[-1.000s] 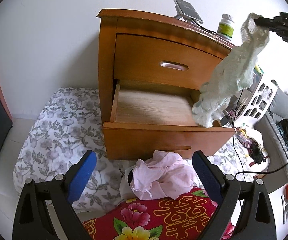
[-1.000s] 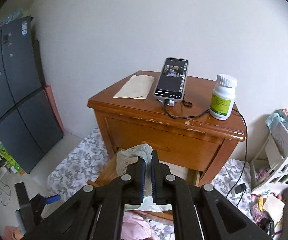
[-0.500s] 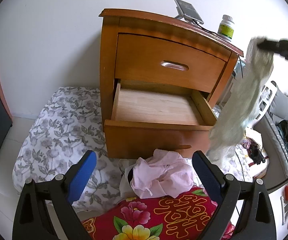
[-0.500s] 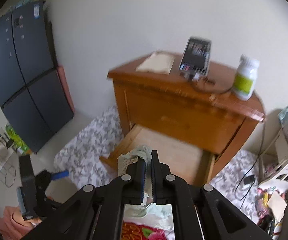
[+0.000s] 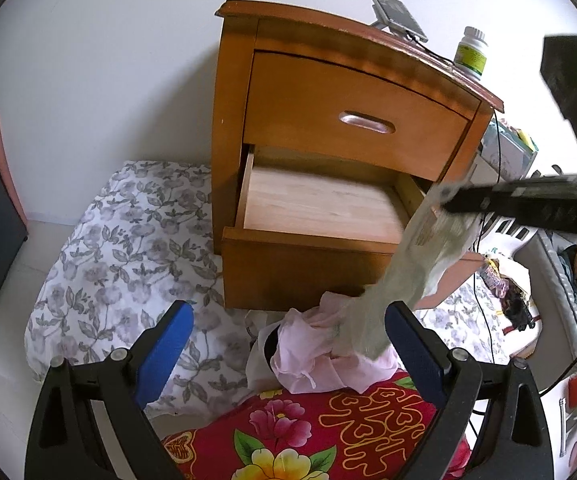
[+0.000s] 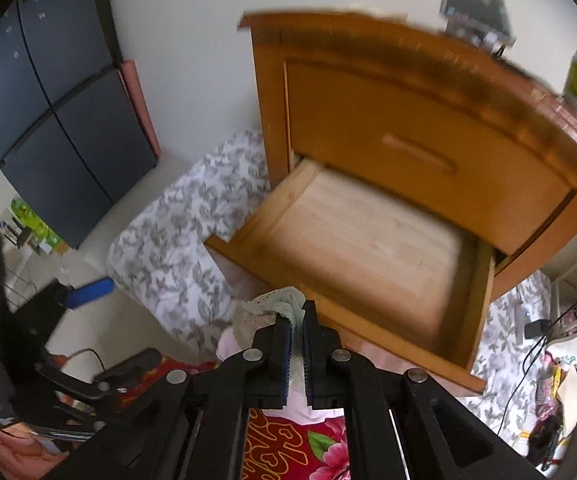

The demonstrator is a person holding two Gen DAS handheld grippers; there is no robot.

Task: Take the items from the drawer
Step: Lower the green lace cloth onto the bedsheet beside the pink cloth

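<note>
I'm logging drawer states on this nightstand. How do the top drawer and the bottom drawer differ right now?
The top drawer is pushed shut; the bottom drawer is pulled out. The top drawer's contents are hidden; the bottom drawer shows a bare wooden floor. The top drawer's handle recess is in plain view; the bottom drawer's is not visible. Both have the same orange-brown wood fronts.

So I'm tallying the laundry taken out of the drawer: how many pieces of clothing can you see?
2. A pale green garment hangs from the shut right gripper, and a pink garment lies heaped below the open drawer. More may be hidden under the pink one.
</note>
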